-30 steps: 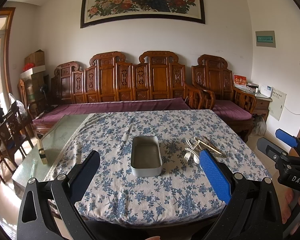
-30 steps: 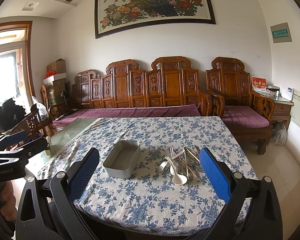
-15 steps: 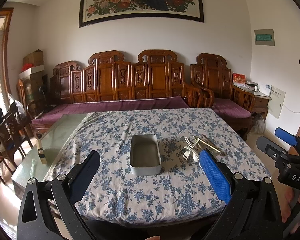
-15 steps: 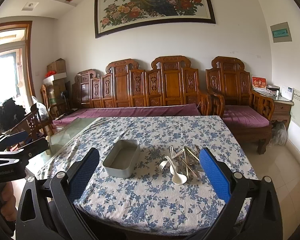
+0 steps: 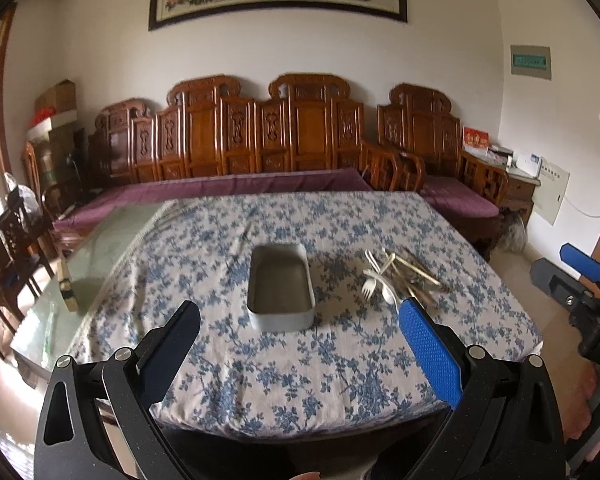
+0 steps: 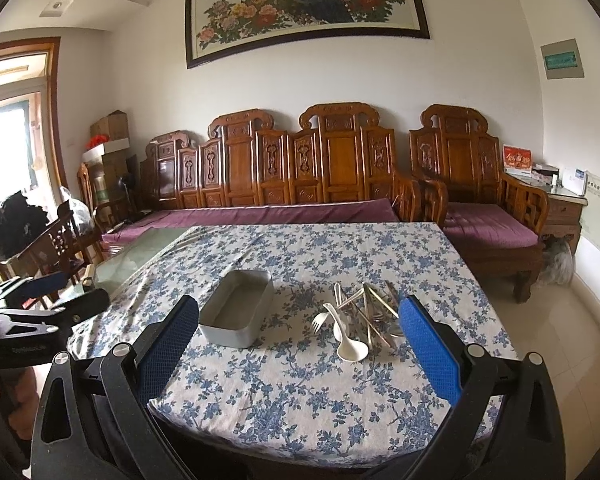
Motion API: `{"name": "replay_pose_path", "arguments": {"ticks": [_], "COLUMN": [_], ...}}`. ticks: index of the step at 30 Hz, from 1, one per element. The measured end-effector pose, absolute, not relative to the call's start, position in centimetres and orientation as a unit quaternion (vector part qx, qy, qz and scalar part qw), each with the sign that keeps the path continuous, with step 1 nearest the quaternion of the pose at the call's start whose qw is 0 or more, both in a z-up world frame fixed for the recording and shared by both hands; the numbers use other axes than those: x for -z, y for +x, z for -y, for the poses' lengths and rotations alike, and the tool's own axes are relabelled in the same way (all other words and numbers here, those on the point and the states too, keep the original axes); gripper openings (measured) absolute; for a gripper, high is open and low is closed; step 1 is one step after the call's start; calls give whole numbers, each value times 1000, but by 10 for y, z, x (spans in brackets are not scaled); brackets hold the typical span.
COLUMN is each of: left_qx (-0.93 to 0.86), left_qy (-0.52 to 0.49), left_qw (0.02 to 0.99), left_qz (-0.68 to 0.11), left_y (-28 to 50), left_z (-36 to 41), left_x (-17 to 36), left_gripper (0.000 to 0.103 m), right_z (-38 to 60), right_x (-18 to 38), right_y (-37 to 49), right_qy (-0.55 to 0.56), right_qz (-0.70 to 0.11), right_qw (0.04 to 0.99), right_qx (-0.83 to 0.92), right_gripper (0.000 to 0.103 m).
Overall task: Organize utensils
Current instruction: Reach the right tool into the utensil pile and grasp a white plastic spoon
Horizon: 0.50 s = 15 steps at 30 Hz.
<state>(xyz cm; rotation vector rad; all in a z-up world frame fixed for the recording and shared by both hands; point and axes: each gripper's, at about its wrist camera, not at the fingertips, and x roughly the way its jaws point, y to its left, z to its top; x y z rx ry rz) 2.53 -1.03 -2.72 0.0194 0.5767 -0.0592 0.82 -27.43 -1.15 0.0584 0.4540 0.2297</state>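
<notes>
A grey metal tin (image 5: 281, 288) (image 6: 238, 308) stands empty on the blue-flowered tablecloth (image 5: 292, 364) (image 6: 300, 384). To its right lies a loose heap of utensils (image 5: 400, 276) (image 6: 360, 312): a white fork (image 6: 320, 322), a white spoon (image 6: 350, 344), chopsticks and metal pieces. My left gripper (image 5: 296, 328) hangs open short of the table's near edge, lined up with the tin. My right gripper (image 6: 298, 324) is open too, near the same edge, facing the gap between tin and heap. Both hold nothing.
Carved wooden sofas with purple cushions (image 6: 260, 212) run behind the table. Bare glass tabletop (image 5: 100, 248) shows left of the cloth. Wooden chairs (image 5: 12, 236) stand at far left. In each view the other gripper sits at the frame's side: the right gripper (image 5: 580, 292), the left gripper (image 6: 32, 312).
The left wrist view has tilted down and closed in on the table a little, with motion blur. The right wrist view is almost unchanged. Tin and utensils have not moved.
</notes>
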Motion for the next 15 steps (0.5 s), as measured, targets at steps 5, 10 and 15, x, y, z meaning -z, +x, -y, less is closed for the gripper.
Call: {"name": "replay_pose_path", "arguments": {"ticks": [5,10,15], "left_qx": [36,39,49], "left_qy": [13,20,26], "left_qw": [951,943,936], "left_qz": [-306,-329,-347], "left_y": [45,66,86], "left_z": [15,19,21], "left_x": [48,70,86], "left_gripper": [96,96,96], "right_z": [281,286,290], "right_x": [30,52,74], "right_y": [25,45,70], "right_qy": [28,26,18], "right_qz": [-236,-254,-277], "right_qw": [965,960,954], "right_qx": [-113,-115,-116], "right_gripper": [101,97,91]}}
